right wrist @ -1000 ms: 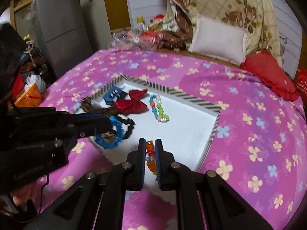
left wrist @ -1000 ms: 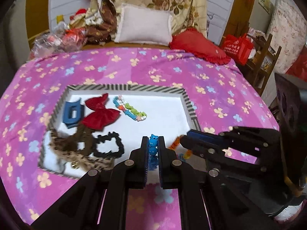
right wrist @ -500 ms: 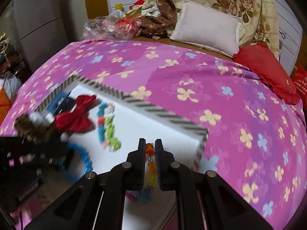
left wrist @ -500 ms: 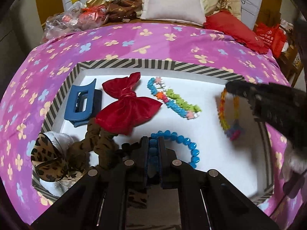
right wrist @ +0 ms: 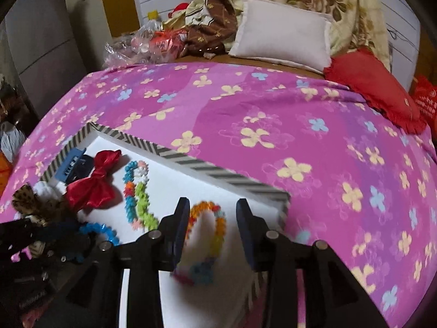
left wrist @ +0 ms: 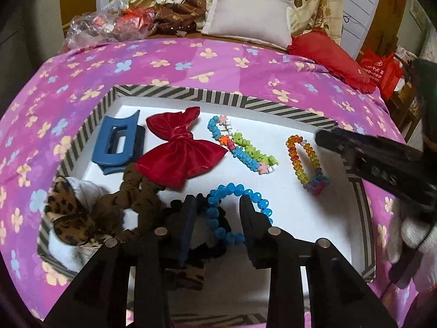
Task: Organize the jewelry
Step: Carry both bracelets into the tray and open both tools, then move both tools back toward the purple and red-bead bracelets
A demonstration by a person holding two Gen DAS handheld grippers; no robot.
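Both tongs spread wide, empty, left tongs (left wrist: pixel 218 205) straddling blue bracelet (left wrist: pixel 237 191), right tongs (right wrist: pixel 213 210) straddling rainbow bracelet (right wrist: pixel 207 227).

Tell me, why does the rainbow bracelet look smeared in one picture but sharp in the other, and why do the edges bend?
Right wrist view: the rainbow bracelet between the open jaws is smeared, apparently by motion. Left wrist view: the same bracelet is crisp, as is the blue bead bracelet. Both views: the fisheye lens bows the striped tray rim and darkens the corners.

White print on red bag (left wrist: pixel 381 67), right edge of left wrist frame, too small to read. Same bag (right wrist: pixel 426 104) at right edge of right wrist frame, illegible.
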